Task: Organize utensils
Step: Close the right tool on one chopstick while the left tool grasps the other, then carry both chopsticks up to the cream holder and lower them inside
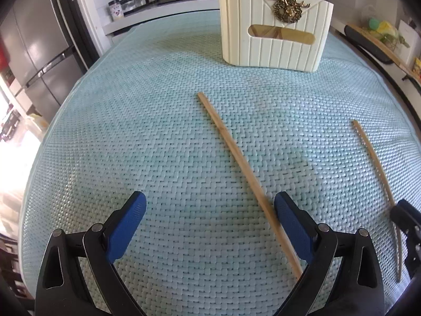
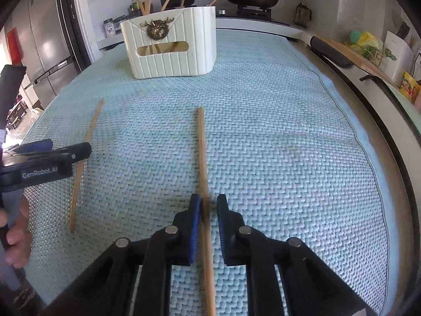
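While the left wrist view shows the left gripper (image 1: pixel 210 205) with its blue-padded fingers spread wide over the woven pale-green mat (image 1: pixel 131 131), only the right wrist view shows that gripper from the side (image 2: pixel 39 144), along with part of the person's hand (image 2: pixel 15 234) on its handle. In front of the cream ribbed holder (image 1: pixel 273 39), which is seen in both views with a brass stag emblem and a slot window, two thin wooden chopsticks are laid flat on the mat. The left chopstick (image 1: pixel 242 168) is seen passing just inside the left gripper's right finger, untouched as far as can be made out; its near end is hidden behind that finger. In the right wrist view it (image 2: pixel 81 158) is partly covered by the left gripper. The right chopstick (image 2: pixel 204 184) is framed between the narrowly parted fingers of the right gripper (image 2: pixel 209 202), the left pad lying against it and a gap remaining at the right pad. More chopsticks are seen standing in the holder (image 2: pixel 171 50), their lower parts hidden.
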Demonstrator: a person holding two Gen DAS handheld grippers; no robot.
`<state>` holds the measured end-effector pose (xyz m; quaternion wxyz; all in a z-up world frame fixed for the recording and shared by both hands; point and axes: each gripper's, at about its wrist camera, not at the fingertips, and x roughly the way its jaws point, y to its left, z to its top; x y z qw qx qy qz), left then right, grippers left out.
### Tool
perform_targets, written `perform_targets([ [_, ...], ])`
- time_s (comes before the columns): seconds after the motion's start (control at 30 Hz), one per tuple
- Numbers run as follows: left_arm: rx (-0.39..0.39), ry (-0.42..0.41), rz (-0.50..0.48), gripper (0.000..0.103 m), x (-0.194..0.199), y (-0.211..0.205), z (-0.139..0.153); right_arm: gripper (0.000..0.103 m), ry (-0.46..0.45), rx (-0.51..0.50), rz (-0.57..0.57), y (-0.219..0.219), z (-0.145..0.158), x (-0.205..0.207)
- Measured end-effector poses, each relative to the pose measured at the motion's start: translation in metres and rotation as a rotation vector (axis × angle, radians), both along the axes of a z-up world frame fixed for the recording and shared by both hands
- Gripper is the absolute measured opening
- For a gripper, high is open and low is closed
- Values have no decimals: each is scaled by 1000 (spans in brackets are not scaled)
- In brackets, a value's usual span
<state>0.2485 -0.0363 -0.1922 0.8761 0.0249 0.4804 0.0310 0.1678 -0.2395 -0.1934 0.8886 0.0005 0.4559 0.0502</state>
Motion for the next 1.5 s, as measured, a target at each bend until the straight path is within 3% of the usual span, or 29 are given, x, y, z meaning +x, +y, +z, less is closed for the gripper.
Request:
perform_targets([
  [0.07,-13,6,4,99,-6,8,-1,18,4,14,-3,-6,0,-5],
  [0.2,-16,11,9,99,-22,27,-1,34,10,32,1,-13,1,-10],
  [0.47,-74,63,-23,98,-35,53,-1,43,30,25,29,-12,2,-11],
  [0.73,-12,104,-168,95,15,38,2,44,85,-71,130,-4,4,19],
  [0.87,-60,152,-195,91,51,35,1,44,98,-88,183,7,4,49],
  [1.0,-55,217,-245,86,73,29,2,43,125,-90,220,17,5,86],
  [1.07,-52,235,-269,77,79,25,4,42,144,-87,240,21,5,100],
  [1.1,-51,243,-283,74,82,23,6,35,149,-95,246,24,6,105],
  [1.17,-53,248,-291,47,88,20,9,27,161,-91,252,29,6,115],
  [1.2,-59,251,-289,39,90,20,11,16,165,-91,253,30,6,118],
  [1.23,-65,252,-285,23,92,19,12,7,169,-87,253,32,6,122],
  [1.27,-76,252,-283,9,94,19,12,7,168,-76,251,33,7,123],
  [1.5,-176,177,-244,5,84,32,18,6,110,41,202,20,18,119],
])
